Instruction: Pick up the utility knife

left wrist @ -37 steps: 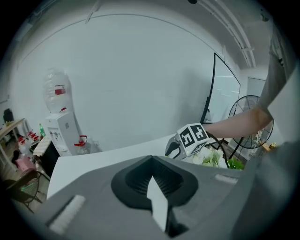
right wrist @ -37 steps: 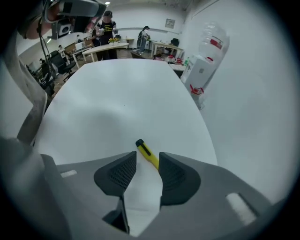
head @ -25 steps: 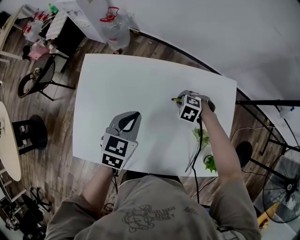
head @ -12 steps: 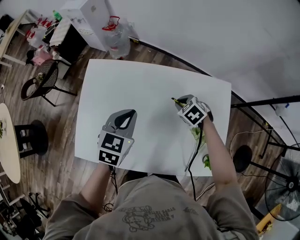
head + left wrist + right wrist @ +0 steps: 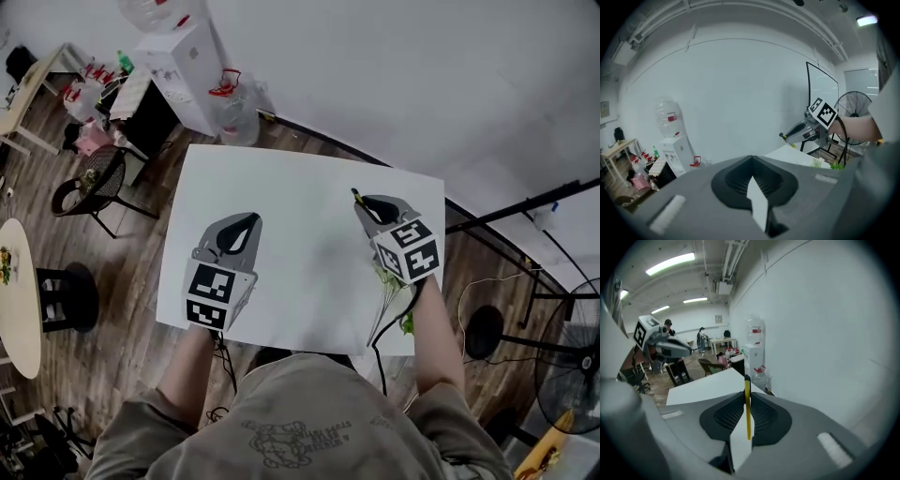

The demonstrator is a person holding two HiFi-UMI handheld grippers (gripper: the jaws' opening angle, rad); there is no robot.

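Observation:
The utility knife [image 5: 747, 408] is a thin yellow one, held upright on edge between the jaws of my right gripper [image 5: 746, 401], which is shut on it. In the head view its dark tip [image 5: 357, 196] sticks out past the right gripper [image 5: 367, 202], held above the right part of the white table [image 5: 300, 234]. My left gripper [image 5: 247, 221] hovers over the table's left half, shut with nothing in it. From the left gripper view, its closed jaws [image 5: 751, 159] fill the foreground and the right gripper [image 5: 787, 136] shows beyond with the knife.
Green plant stems [image 5: 389, 281] lie at the table's near right edge beside a cable. A water dispenser [image 5: 183, 66] and a water bottle [image 5: 234, 94] stand beyond the far left corner. A chair [image 5: 89, 187], a round table [image 5: 14, 300] and a fan [image 5: 572, 366] surround the table.
My right gripper has risen from the table surface with the knife and now sits nearer the camera. The left gripper has lifted a little too.

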